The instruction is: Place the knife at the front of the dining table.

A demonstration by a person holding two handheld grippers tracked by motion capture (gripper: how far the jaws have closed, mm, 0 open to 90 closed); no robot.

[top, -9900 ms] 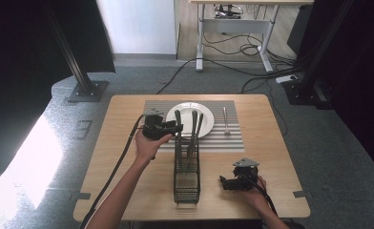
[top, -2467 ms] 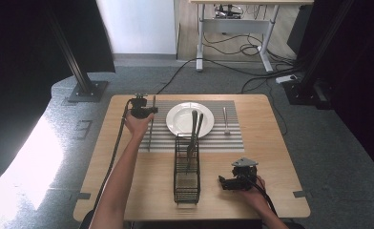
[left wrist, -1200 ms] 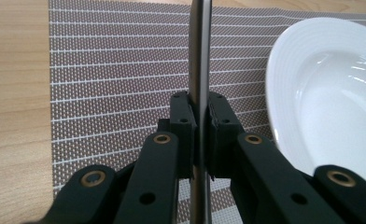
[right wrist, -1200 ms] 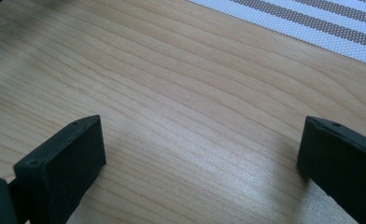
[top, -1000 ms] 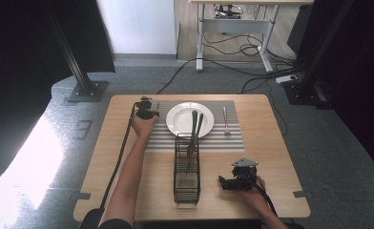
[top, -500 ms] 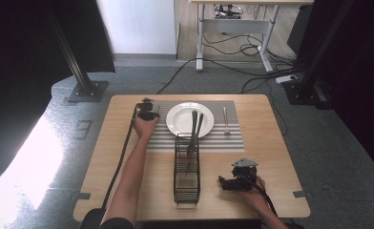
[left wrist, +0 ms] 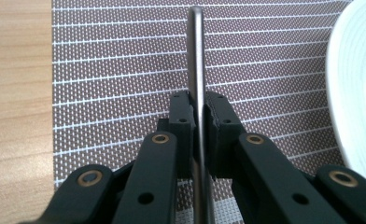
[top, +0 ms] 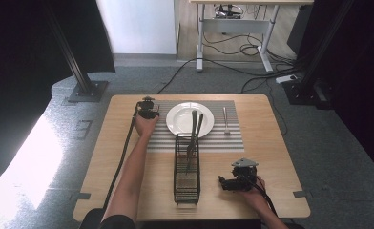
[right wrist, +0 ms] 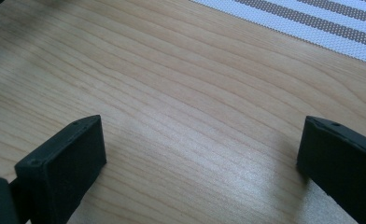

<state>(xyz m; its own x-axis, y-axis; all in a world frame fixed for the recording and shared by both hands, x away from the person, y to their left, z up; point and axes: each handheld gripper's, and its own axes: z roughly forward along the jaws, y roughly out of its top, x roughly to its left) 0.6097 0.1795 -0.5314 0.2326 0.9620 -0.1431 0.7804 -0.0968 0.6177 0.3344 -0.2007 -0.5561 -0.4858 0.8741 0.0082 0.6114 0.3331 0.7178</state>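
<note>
White plate [top: 184,118] on striped placemat [top: 233,138]; perhaps a fork [top: 225,119] beside it.

Hidden ends and cut edges

The utensil [left wrist: 199,93] clamped in the left gripper [left wrist: 199,116] runs off the frame at 6 o'clock, its type unclear; the plate [left wrist: 358,84] is cut off at 3 o'clock, and the basket's [top: 186,167] cutlery is too small to identify.

Tool [left wrist: 199,122] clamped on utensil handle [left wrist: 197,70] over placemat [left wrist: 116,70]
</note>
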